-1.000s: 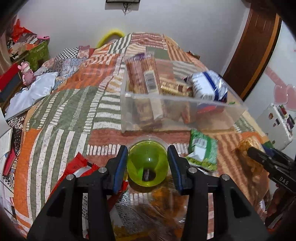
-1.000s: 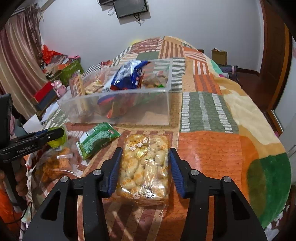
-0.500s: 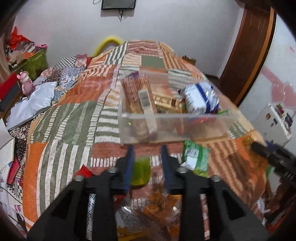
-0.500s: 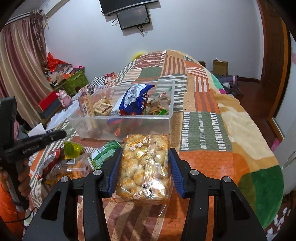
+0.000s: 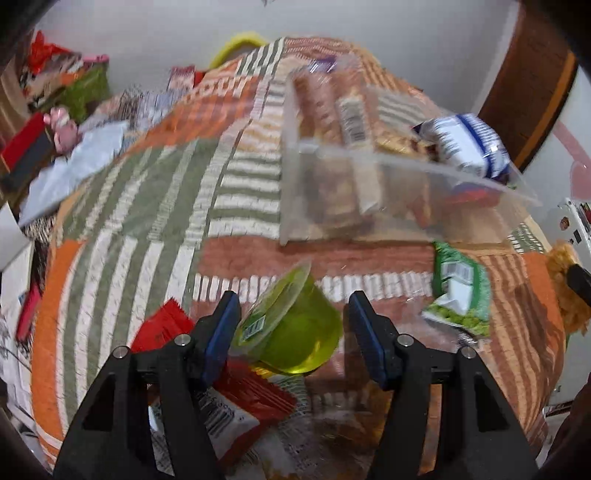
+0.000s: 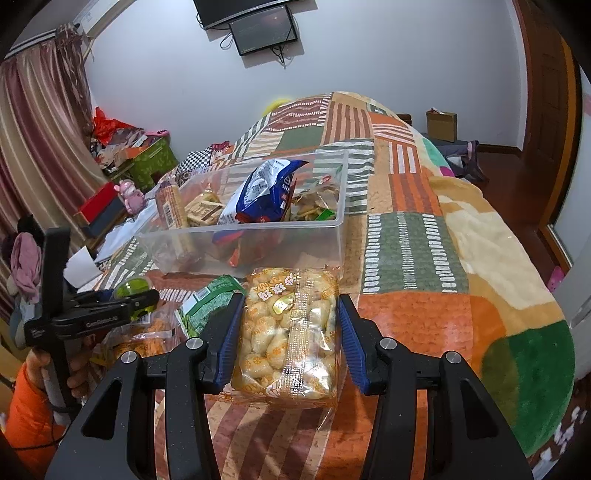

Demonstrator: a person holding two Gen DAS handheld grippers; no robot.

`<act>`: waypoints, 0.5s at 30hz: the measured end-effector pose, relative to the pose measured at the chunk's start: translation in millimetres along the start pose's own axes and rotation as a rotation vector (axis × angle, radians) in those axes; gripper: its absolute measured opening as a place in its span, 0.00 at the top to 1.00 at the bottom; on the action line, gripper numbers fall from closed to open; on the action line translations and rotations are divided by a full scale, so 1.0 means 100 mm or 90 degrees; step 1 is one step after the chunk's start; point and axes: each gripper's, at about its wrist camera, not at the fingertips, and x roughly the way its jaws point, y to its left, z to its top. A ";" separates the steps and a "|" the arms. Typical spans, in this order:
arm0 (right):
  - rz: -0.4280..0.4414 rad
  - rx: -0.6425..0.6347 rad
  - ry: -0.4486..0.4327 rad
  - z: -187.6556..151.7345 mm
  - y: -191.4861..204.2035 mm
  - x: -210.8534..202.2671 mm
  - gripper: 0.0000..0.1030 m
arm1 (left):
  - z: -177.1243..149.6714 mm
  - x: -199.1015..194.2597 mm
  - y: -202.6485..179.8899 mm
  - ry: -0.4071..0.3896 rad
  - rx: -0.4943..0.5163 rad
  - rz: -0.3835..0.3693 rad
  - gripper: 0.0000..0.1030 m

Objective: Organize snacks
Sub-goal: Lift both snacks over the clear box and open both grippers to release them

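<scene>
Left wrist view: left tool (image 5: 291, 325) spread wide around green jelly cup (image 5: 295, 332). Cup tilted on its side, lid facing up-left, sitting between the fingers; left pad looks to touch the lid rim, right pad apart from the cup. Can't tell if cup rests on the packets below or is lifted. Red packet (image 5: 251, 398) under the left finger, clear bag of orange snacks just below frame centre, blurred. Green packet (image 5: 458, 291) to the right on the bed (image 5: 147, 229), near the bin. Clear bin (image 5: 332, 192) further back, holding biscuit sleeve (image 5: 354, 118) and blue-white bag (image 5: 469, 144). Frame motion-blurred.

Right wrist view: right tool (image 6: 288, 336) clamped on clear puff bag (image 6: 291, 332), both pads pressing its sides; bag held upright in front of the bin, lower edge over the bed cover (image 6: 417, 314). Can't tell if it clears the bed. Left of it, green packet (image 6: 210, 302) on the bed, then orange snack bag (image 6: 144, 339) under the left tool (image 6: 140, 299), with the jelly cup (image 6: 135, 286) at its tip. Bin (image 6: 251, 243) just behind the puff bag, with blue bag (image 6: 266, 188), biscuit sleeve (image 6: 171, 206) and small packets inside. TV (image 6: 264, 31) on far wall.
</scene>
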 end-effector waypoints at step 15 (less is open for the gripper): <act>0.002 0.004 -0.014 0.07 0.00 -0.03 0.56 | 0.06 -0.32 -0.11 -0.072 0.003 -0.043 0.56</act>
